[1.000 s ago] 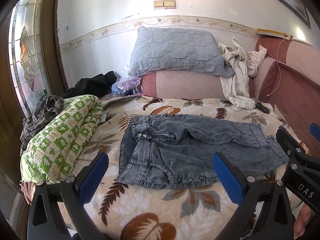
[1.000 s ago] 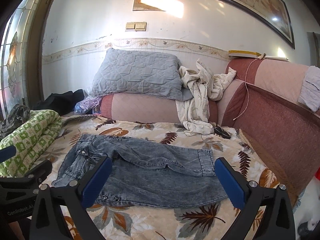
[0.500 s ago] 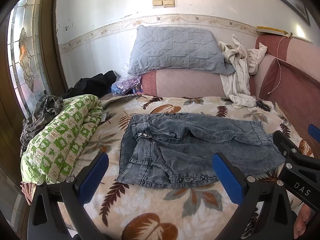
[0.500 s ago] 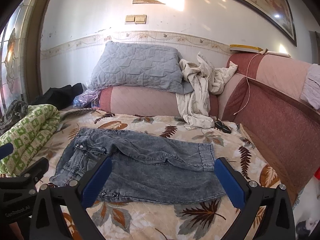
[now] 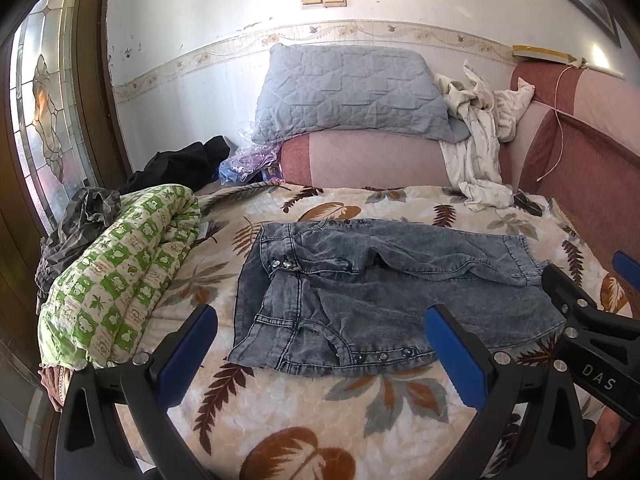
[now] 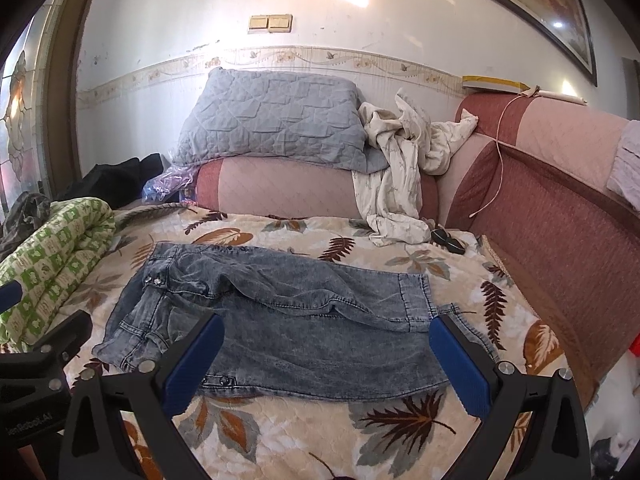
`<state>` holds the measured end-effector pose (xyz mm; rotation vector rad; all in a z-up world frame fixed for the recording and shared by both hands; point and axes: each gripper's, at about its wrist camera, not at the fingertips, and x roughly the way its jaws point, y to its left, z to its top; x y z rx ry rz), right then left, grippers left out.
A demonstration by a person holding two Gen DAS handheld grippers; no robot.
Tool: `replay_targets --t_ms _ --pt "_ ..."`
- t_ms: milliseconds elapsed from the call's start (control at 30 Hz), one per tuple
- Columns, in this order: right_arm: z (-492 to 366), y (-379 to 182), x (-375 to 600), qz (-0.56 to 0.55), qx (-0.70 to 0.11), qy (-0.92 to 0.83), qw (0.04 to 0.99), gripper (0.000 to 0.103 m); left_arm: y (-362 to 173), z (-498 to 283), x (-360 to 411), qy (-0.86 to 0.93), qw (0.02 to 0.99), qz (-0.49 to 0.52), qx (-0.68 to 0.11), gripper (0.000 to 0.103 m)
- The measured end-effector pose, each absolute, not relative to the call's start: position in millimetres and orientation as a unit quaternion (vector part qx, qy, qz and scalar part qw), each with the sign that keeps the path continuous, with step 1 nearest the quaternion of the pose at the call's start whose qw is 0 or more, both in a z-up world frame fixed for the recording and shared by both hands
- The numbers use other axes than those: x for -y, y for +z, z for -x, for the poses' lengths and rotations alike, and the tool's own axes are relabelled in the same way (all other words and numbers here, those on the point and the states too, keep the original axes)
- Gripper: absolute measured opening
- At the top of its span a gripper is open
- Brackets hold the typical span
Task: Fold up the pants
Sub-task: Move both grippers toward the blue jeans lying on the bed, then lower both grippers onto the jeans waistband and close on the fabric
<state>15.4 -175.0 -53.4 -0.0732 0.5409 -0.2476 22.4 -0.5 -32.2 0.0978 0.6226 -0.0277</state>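
I am holding the left gripper (image 5: 320, 344) and the right gripper (image 6: 324, 356) with fingers spread wide and empty, above the near edge of the pants (image 5: 384, 284), which are lying flat across the leaf-print bed cover (image 5: 320, 412), waistband toward the green quilt (image 5: 120, 276). My worry: the upper leg is sitting rumpled, so pinching one layer could be dragging the fold crooked.

framed picture (image 6: 520, 8) cropped, sofa's right end (image 6: 600, 240) cut off
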Motion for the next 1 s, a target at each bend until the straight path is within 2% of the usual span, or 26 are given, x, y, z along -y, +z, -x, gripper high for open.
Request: replay_targets --t_ms 667,1000 --pt "-52 -61 192 0.042 -0.279 -0.142 0.949 0.103 -43 -57 -11 0.009 0.952 -0.049 -0.303 0.103" --pt "-78 -67 197 0.048 -0.285 -0.148 0.946 0.103 -62 -86 -20 0.006 0.944 -0.029 -0.328 0.103"
